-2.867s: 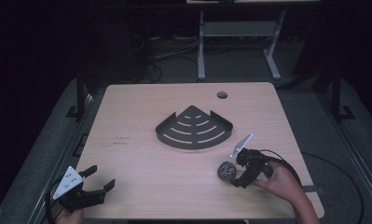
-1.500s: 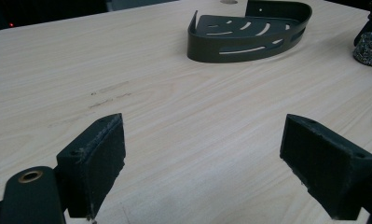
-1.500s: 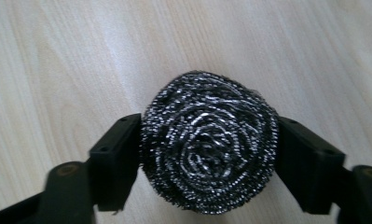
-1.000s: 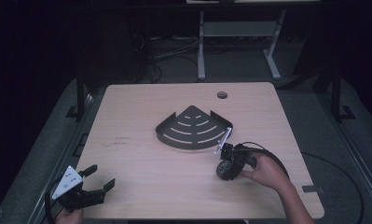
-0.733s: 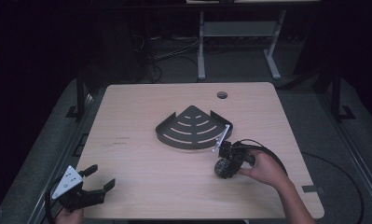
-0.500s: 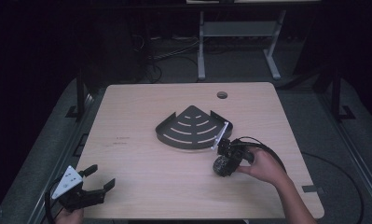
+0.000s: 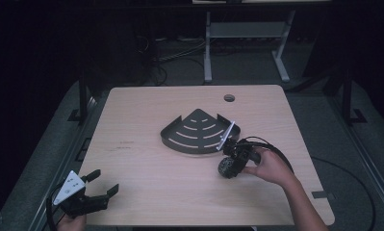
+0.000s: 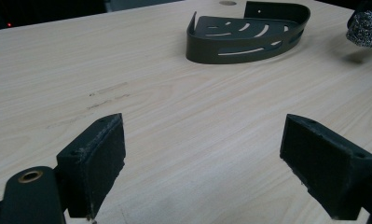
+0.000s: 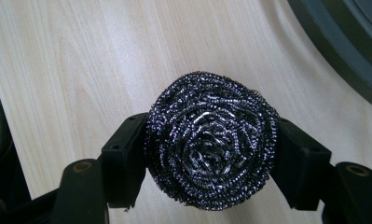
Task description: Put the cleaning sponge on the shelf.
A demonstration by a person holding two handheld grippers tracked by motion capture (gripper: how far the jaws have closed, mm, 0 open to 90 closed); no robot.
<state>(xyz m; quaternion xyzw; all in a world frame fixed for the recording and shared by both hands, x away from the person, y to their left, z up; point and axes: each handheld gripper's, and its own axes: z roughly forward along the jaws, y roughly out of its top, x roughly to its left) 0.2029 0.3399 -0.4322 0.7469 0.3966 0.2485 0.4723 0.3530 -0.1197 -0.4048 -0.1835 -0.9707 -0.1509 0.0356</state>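
A steel scourer (image 9: 210,145) is clamped between the right gripper's (image 7: 230,161) jaws, seemingly lifted off the table (image 7: 146,115), just near-right of the dark corner shelf (image 7: 194,132). The left gripper (image 7: 86,195) is held at the near-left corner, jaws spread wide and empty, well apart from the shelf.
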